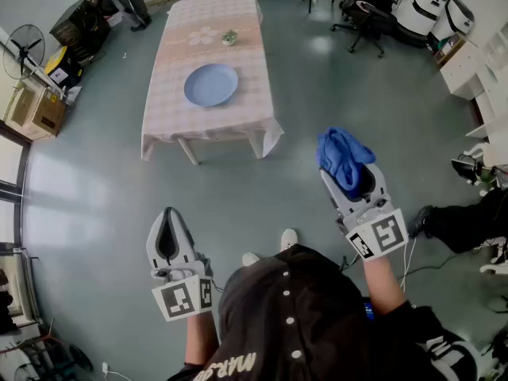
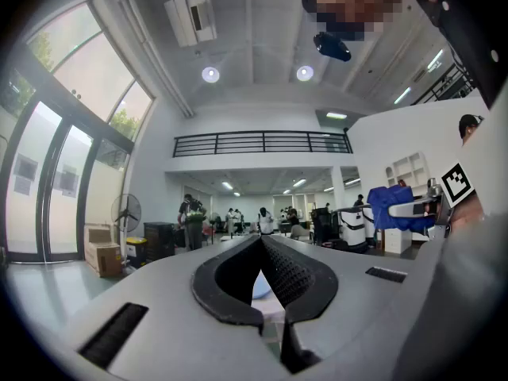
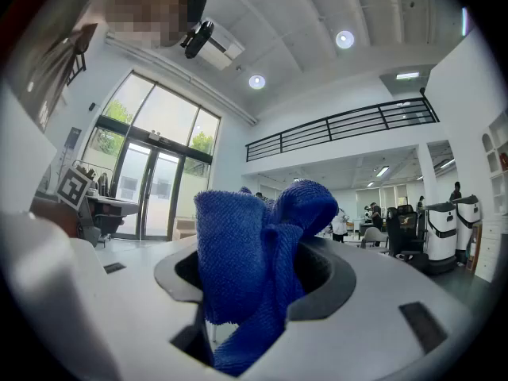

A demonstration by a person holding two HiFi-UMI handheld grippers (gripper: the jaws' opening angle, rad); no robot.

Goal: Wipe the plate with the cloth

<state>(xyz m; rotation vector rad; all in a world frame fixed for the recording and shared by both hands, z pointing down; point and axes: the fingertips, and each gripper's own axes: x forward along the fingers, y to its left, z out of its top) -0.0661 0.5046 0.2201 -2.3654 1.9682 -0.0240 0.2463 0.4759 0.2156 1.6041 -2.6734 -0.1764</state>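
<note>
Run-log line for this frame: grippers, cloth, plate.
right gripper: shut on crumpled blue terry cloth | left gripper: shut, empty | round pale-blue plate: on pink-clothed table, ahead, untouched

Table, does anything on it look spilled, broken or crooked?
Nothing stands out. The blue plate lies flat on the table, the little potted plant stands upright behind it, and nothing looks spilled. The blue cloth is just bunched in the right gripper, away from the table.

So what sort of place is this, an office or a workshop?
Probably a big open lab or workshop hall: a railed mezzanine, tall glass doors, and office chairs near a cloth-covered table.
</note>
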